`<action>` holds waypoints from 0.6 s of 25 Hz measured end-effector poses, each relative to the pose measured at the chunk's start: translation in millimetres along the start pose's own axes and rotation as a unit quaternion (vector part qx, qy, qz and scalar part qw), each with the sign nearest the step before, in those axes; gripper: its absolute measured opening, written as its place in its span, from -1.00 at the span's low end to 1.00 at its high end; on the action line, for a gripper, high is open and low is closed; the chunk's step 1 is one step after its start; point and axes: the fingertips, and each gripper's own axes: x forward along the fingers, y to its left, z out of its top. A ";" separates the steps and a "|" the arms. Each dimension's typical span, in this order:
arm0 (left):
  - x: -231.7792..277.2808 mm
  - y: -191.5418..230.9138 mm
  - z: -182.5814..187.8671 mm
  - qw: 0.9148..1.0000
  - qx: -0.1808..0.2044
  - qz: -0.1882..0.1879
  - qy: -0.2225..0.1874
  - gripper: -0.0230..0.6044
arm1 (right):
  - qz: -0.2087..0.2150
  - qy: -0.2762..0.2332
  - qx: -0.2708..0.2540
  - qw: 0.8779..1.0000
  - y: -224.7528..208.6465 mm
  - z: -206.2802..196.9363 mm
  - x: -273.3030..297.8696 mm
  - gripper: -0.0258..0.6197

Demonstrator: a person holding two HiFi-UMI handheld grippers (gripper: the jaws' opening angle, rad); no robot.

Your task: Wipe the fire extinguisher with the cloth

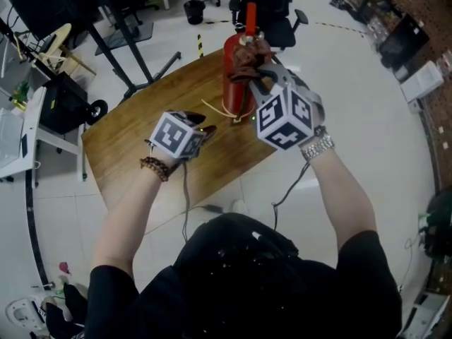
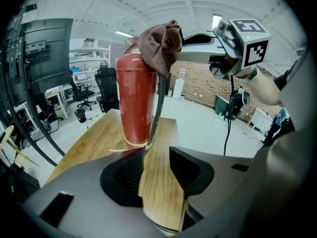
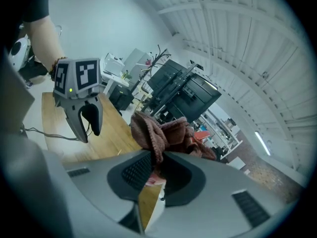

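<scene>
With the right gripper (image 3: 154,158) jaws pinching the cloth (image 3: 166,132) atop the upright fire extinguisher (image 2: 134,100) on the worktop (image 1: 141,143) and the left gripper (image 2: 159,168) jaws spread and empty, a hard wipe may topple it unbraced.

The left gripper (image 2: 157,168) and right gripper (image 3: 154,175) are grey shells with black ribbed pads (image 2: 124,175). Behind each claw sits a black-and-white marker cube (image 1: 176,134) (the left one shows a green light). Black cables (image 1: 186,203) trail back past a bead bracelet (image 1: 157,168), metal watch (image 1: 318,147) and black sleeves (image 1: 106,295).
</scene>
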 end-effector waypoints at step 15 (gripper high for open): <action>9.1 -16.6 -33.7 1.000 0.008 -0.013 0.019 -0.74 | 0.032 0.070 0.053 0.996 70.0 -59.2 33.0 -0.72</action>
